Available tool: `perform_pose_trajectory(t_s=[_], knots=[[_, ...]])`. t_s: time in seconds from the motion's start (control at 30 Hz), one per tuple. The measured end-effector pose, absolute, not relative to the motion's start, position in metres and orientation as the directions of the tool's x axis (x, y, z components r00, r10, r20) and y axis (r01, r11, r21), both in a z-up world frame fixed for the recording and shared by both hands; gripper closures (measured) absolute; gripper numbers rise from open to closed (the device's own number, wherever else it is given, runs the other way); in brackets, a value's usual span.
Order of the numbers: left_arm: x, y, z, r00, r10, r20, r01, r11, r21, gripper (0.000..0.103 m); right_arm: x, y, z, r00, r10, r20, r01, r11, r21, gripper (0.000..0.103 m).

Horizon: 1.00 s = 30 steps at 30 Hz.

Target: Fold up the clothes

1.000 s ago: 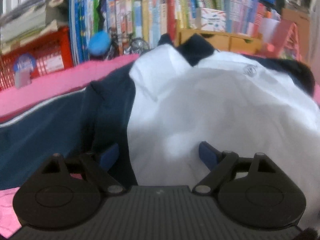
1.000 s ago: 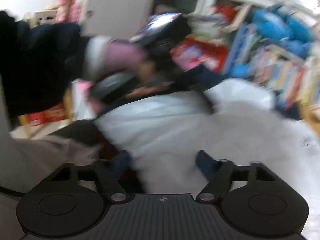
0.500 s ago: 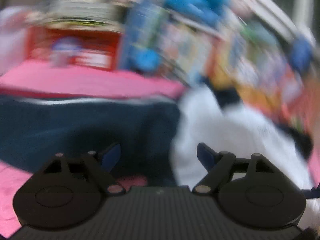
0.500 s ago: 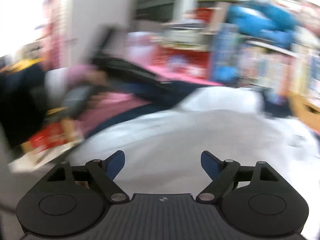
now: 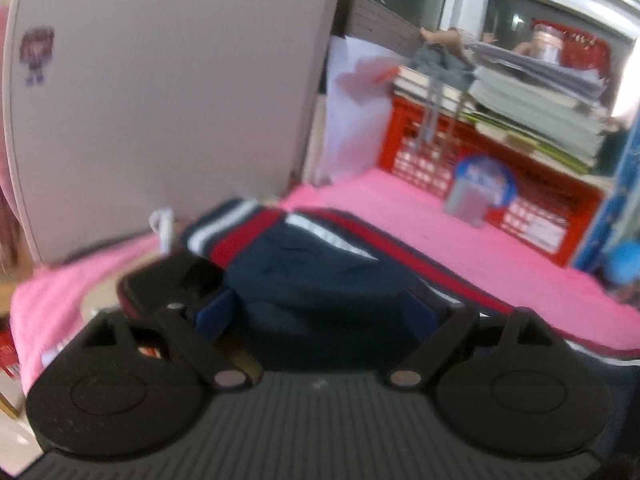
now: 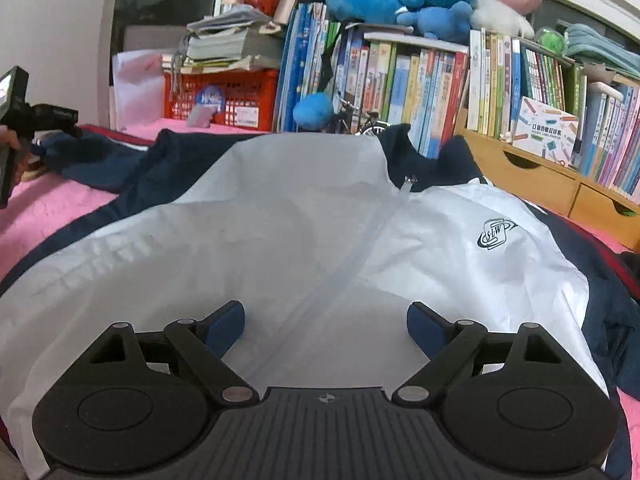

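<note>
With both tongs spread wide, left tongs [image 5: 316,312] over the navy sleeve [image 5: 320,276], right tongs [image 6: 326,320] over the white jacket [image 6: 280,232], slippery fabric may slide or bunch when pinched.

The left gripper [image 5: 320,312] has swung away from the white front of the jacket [image 6: 280,232] and now sits over its navy sleeve [image 5: 320,276], near the striped cuff [image 5: 224,224]. The right gripper [image 6: 326,326] has steadied, facing the white chest and zip instead of the person's arm.
</note>
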<state>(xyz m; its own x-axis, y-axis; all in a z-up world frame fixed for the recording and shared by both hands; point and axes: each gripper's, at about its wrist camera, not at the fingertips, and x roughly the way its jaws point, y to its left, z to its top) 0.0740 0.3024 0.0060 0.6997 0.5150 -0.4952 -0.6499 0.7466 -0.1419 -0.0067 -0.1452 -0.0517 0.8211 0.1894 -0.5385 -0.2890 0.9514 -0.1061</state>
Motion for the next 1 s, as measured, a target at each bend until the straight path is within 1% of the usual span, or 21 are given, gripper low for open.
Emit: perform_pose_trajectory(t_s=[0.13, 0.27, 0.33, 0.37, 0.4, 0.47, 0.5, 0.53, 0.6, 0.67, 0.77, 0.87, 0.93, 1.0], knots=[[0.082, 0.308, 0.0, 0.675, 0.558, -0.483, -0.677, 0.728, -0.105, 0.01, -0.007, -0.148, -0.053, 0.806, 0.187, -0.561, -0.288, 0.953, -0.095, 0.009], [0.078, 0.313, 0.006, 0.662, 0.585, -0.468, -0.69, 0.72, -0.074, 0.01, -0.008, -0.156, -0.054, 0.786, 0.215, -0.58, -0.266, 0.964, -0.003, 0.009], [0.08, 0.317, 0.006, 0.654, 0.584, -0.481, -0.683, 0.729, -0.044, 0.01, -0.008, -0.159, -0.053, 0.785, 0.226, -0.577, -0.265, 0.964, 0.017, 0.009], [0.083, 0.319, 0.006, 0.656, 0.574, -0.491, -0.675, 0.737, -0.041, 0.011, -0.007, -0.159, -0.053, 0.783, 0.227, -0.579, -0.266, 0.964, 0.019, 0.009], [0.085, 0.321, 0.007, 0.662, 0.558, -0.501, -0.663, 0.748, -0.044, 0.015, -0.007, -0.158, -0.053, 0.78, 0.226, -0.583, -0.267, 0.964, 0.016, 0.008], [0.09, 0.324, 0.009, 0.673, 0.525, -0.521, -0.638, 0.768, -0.051, 0.038, -0.007, -0.158, -0.053, 0.779, 0.226, -0.584, -0.268, 0.963, 0.015, 0.008], [0.093, 0.326, 0.01, 0.678, 0.508, -0.531, -0.626, 0.778, -0.055, 0.061, -0.006, -0.158, -0.054, 0.779, 0.226, -0.585, -0.268, 0.963, 0.016, 0.008], [0.095, 0.327, 0.011, 0.686, 0.489, -0.539, -0.614, 0.787, -0.068, 0.073, -0.006, -0.158, -0.054, 0.778, 0.227, -0.585, -0.268, 0.963, 0.016, 0.008], [0.105, 0.327, 0.021, 0.694, 0.47, -0.545, -0.598, 0.798, -0.073, 0.084, -0.006, -0.158, -0.053, 0.779, 0.223, -0.585, -0.269, 0.963, 0.009, 0.008], [0.116, 0.325, 0.035, 0.707, 0.465, -0.533, -0.582, 0.811, -0.064, 0.086, -0.004, -0.154, -0.047, 0.777, 0.204, -0.596, -0.281, 0.959, -0.038, 0.008], [0.134, 0.329, 0.055, 0.716, 0.529, -0.456, -0.586, 0.81, 0.019, 0.088, -0.001, -0.147, -0.022, 0.79, 0.206, -0.577, -0.328, 0.938, -0.113, 0.008], [0.152, 0.335, 0.073, 0.719, 0.589, -0.37, -0.596, 0.796, 0.107, 0.087, 0.009, -0.143, 0.001, 0.811, 0.213, -0.544, -0.355, 0.919, -0.169, 0.003], [0.164, 0.339, 0.085, 0.72, 0.622, -0.308, -0.604, 0.78, 0.164, 0.086, 0.022, -0.143, 0.0, 0.809, 0.202, -0.552, -0.351, 0.919, -0.178, 0.003], [0.177, 0.343, 0.097, 0.719, 0.651, -0.244, -0.613, 0.759, 0.219, 0.086, 0.034, -0.144, -0.011, 0.789, 0.189, -0.584, -0.337, 0.929, -0.153, 0.003]])
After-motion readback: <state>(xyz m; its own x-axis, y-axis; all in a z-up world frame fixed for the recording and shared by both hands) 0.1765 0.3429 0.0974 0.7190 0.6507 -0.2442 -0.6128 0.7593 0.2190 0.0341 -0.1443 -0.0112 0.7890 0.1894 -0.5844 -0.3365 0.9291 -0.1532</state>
